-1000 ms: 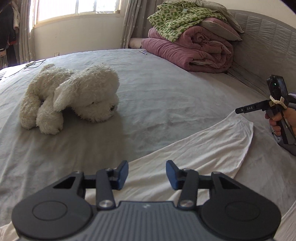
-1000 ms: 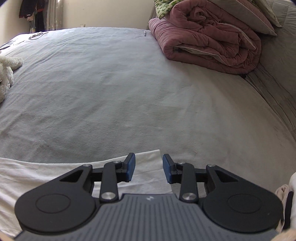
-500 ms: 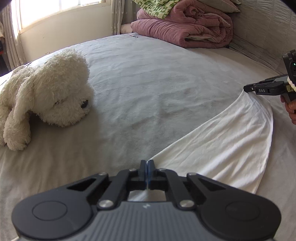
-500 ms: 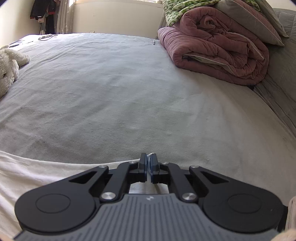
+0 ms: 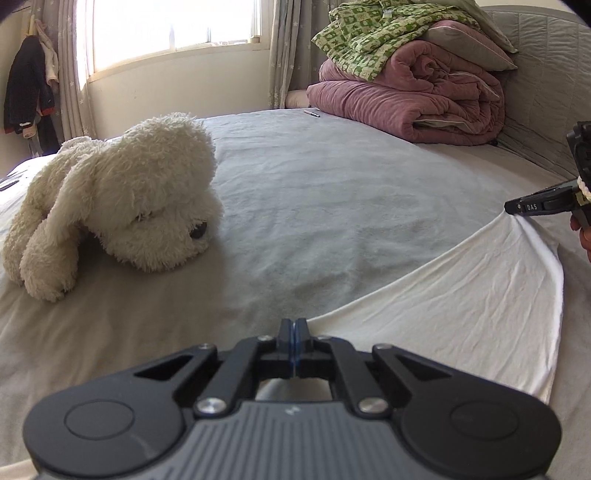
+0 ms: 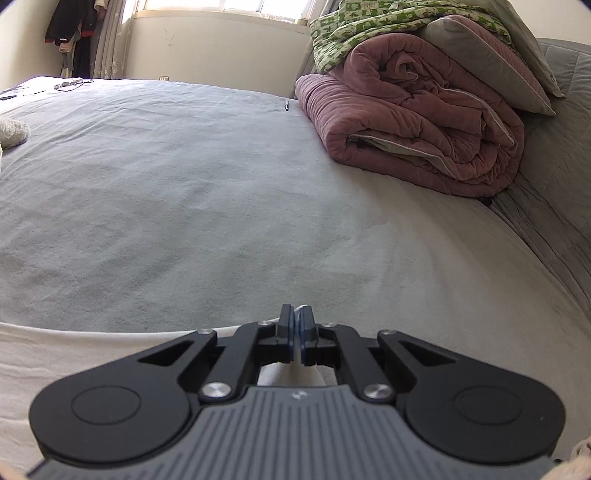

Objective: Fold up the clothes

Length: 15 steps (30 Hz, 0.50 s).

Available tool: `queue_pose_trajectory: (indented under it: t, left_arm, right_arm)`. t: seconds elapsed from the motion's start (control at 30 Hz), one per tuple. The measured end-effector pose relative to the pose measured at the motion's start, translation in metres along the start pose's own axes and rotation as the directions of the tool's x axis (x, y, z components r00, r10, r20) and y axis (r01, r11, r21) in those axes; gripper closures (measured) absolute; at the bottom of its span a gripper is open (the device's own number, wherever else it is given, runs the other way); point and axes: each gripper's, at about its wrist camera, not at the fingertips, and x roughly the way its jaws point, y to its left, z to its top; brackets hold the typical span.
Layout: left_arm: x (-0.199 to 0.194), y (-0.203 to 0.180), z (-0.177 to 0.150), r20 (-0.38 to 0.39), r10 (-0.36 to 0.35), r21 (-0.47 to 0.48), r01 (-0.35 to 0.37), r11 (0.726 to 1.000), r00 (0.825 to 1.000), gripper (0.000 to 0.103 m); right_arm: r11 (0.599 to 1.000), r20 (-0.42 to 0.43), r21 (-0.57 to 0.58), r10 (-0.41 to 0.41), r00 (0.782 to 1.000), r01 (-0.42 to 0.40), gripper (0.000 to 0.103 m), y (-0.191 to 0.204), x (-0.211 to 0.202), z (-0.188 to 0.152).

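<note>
White garment (image 5: 454,299) lies flat near bed (image 5: 332,206) front edge, unfolded. Left gripper (image 5: 294,334) and right gripper (image 6: 295,325) each pinch far-edge corner. Grasp done; folding itself left.

Left hand-held gripper (image 5: 294,328) pinching white garment (image 5: 461,295) edge, right hand-held gripper (image 5: 511,208) clamping far corner, plush dog (image 5: 122,206) beside

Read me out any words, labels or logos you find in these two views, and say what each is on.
"DAS": white letters on the side of the black right gripper finger, seen in the left wrist view.
Small pale logo on each gripper's grey ribbed housing: no letters to read.
Tag on the green patterned blanket: too blurred to read.
</note>
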Motion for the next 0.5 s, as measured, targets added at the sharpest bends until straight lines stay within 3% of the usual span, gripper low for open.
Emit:
queue_pose_trajectory:
  t: [0.07, 0.13, 0.17, 0.2, 0.23, 0.43, 0.5]
  left_arm:
    - [-0.001, -0.004, 0.001, 0.006, 0.016, 0.018, -0.016, 1.0, 1.0, 0.102]
    - [-0.003, -0.004, 0.003, 0.01, 0.023, 0.022, -0.023, 0.999, 1.0, 0.099]
    - [-0.007, -0.002, 0.003, 0.017, 0.021, 0.009, -0.021, 1.0, 1.0, 0.096]
    - [-0.014, 0.001, 0.004, 0.028, 0.016, -0.014, -0.016, 1.0, 0.999, 0.085]
    - [-0.02, 0.004, 0.004, 0.039, 0.011, -0.036, -0.01, 0.999, 0.999, 0.076]
    - [-0.066, 0.019, 0.0, 0.074, -0.011, -0.123, 0.02, 0.992, 0.997, 0.072]
    - [-0.084, 0.023, -0.004, 0.062, -0.006, -0.15, 0.015, 0.989, 0.998, 0.067]
  right_arm:
    - [1.0, -0.003, 0.005, -0.011, 1.0, 0.011, 0.097, 0.001, 0.0, -0.003]
    - [1.0, 0.002, 0.019, -0.018, 1.0, 0.018, 0.086, 0.0, -0.003, -0.005]
    - [0.999, -0.001, 0.041, -0.016, 1.0, 0.016, 0.076, -0.005, -0.007, -0.005]
    - [0.997, -0.007, 0.073, -0.009, 1.0, 0.01, 0.064, -0.011, -0.012, -0.004]
    - [0.994, -0.011, 0.107, 0.0, 1.0, 0.001, 0.064, -0.019, -0.018, -0.004]
    - [0.958, -0.029, 0.274, 0.093, 0.995, -0.082, 0.064, -0.059, -0.05, -0.023]
    - [0.958, -0.079, 0.274, 0.106, 0.991, -0.081, 0.064, -0.059, -0.046, -0.033]
